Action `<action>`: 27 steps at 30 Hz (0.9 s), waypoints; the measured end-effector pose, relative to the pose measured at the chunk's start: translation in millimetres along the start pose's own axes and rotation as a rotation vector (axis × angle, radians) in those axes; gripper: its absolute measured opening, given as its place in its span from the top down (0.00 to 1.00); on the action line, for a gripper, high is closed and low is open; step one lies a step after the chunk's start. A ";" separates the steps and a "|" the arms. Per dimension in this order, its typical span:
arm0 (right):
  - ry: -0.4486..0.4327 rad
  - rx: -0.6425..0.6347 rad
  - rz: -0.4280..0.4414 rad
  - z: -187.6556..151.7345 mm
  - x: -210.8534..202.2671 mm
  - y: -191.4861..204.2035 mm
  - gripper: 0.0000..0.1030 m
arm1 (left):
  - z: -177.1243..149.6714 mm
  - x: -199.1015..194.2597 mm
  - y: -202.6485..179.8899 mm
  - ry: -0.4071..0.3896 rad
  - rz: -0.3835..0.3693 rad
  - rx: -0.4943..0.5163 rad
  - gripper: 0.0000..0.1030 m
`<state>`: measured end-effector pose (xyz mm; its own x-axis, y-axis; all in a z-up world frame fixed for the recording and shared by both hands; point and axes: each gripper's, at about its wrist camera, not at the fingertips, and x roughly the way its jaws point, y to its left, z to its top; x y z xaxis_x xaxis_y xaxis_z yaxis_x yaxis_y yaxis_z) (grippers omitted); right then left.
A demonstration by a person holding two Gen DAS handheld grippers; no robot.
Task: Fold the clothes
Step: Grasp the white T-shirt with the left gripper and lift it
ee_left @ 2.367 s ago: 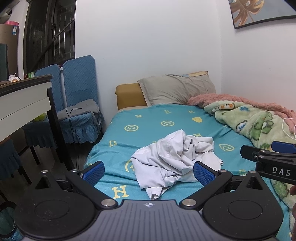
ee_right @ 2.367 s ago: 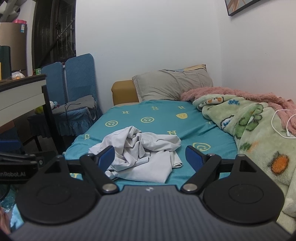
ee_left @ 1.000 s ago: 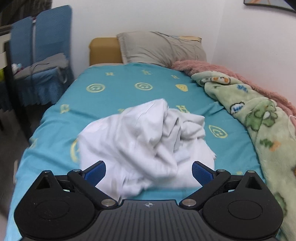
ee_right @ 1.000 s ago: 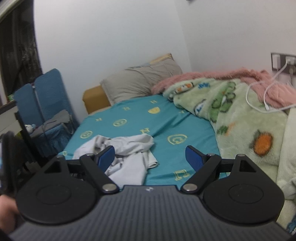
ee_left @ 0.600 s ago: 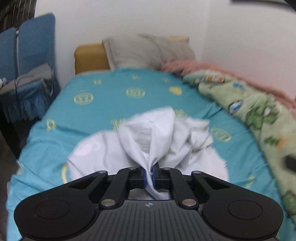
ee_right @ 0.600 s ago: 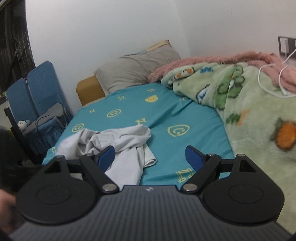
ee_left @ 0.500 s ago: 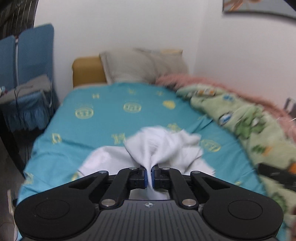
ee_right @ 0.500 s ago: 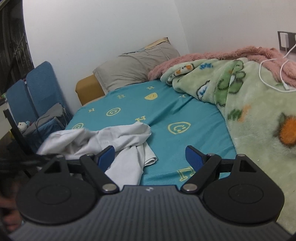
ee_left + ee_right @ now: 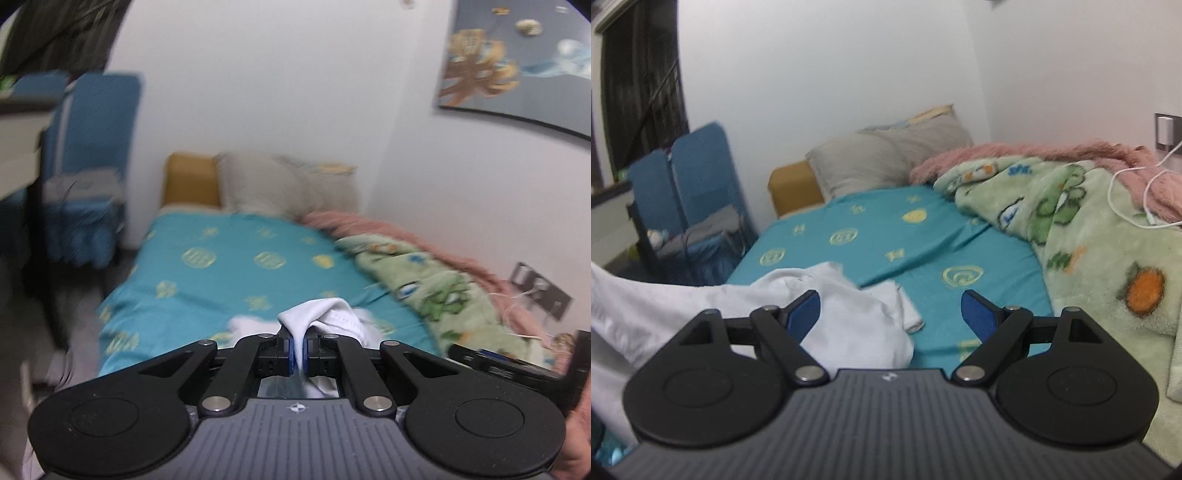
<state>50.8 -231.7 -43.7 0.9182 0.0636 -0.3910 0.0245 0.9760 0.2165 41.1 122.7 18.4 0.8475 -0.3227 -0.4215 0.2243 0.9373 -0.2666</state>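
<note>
**Left pinch lifts the garment so it can hang free**

Above the teal bedsheet [image 9: 886, 236], your left gripper [image 9: 298, 350] is clamped tight on a peak of the white garment [image 9: 321, 314], and the cloth bunches up out of the closed jaws. Holding it by one high point makes sense: the crumpled fabric drapes under its own weight, so you can find an edge or seam before any fold. In the right wrist view the white garment [image 9: 849, 317] stretches from the raised side at the left down to a heap lying on the sheet, so part of it is not yet clear of the bed. Your right gripper [image 9: 890, 314] hovers over that heap with its jaws wide apart and nothing between them, well placed, I judge, to take a second corner. The green blanket [image 9: 1089, 229] lies apart, to the right.
</note>
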 end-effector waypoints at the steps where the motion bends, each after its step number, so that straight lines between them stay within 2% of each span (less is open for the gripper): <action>1: 0.036 -0.002 0.019 -1.8 4.2 2.0 0.18 | -1.3 4.3 8.5 0.015 0.024 -0.030 0.96; 5: 0.215 -0.001 0.108 -17.0 27.0 9.0 0.18 | -1.4 12.8 31.9 0.029 0.065 -0.129 0.95; 8: 0.306 -0.050 0.156 -30.0 41.0 22.8 0.18 | -0.3 15.8 43.2 0.047 0.108 -0.139 0.95; 10: 0.336 -0.131 0.149 -38.0 50.9 34.7 0.18 | -1.4 23.6 49.9 0.065 0.145 -0.137 0.95; 13: 0.362 -0.228 0.114 -48.9 67.0 47.0 0.18 | -10.6 44.0 63.4 0.140 0.257 -0.131 0.94; 15: 0.380 -0.233 0.093 -52.5 75.9 44.4 0.18 | -17.0 56.4 64.9 0.201 0.325 -0.082 0.83; 16: 0.388 -0.227 0.080 -53.5 79.6 41.7 0.18 | -20.1 62.6 65.6 0.231 0.359 -0.057 0.82; 17: 0.394 -0.216 0.063 -53.9 82.9 37.8 0.18 | -23.3 68.7 66.3 0.261 0.393 -0.032 0.81; 19: 0.398 -0.177 0.025 -51.9 87.7 26.8 0.18 | -24.7 69.3 65.5 0.287 0.407 -0.008 0.75; 20: 0.389 -0.139 0.013 -49.1 88.5 20.8 0.18 | -24.7 68.2 64.1 0.294 0.416 0.002 0.67; 24: 0.295 -0.006 -0.004 -31.1 78.6 0.6 0.18 | -21.0 41.7 48.2 0.236 0.448 0.080 0.43; 27: 0.199 0.059 -0.030 -13.2 63.8 -12.6 0.18 | -22.8 14.1 27.1 0.164 0.414 0.187 0.32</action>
<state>103.9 -237.2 -83.2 0.8205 0.0809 -0.5659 0.0789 0.9644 0.2522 48.1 140.6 -14.5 0.7999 0.0806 -0.5947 -0.0205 0.9940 0.1070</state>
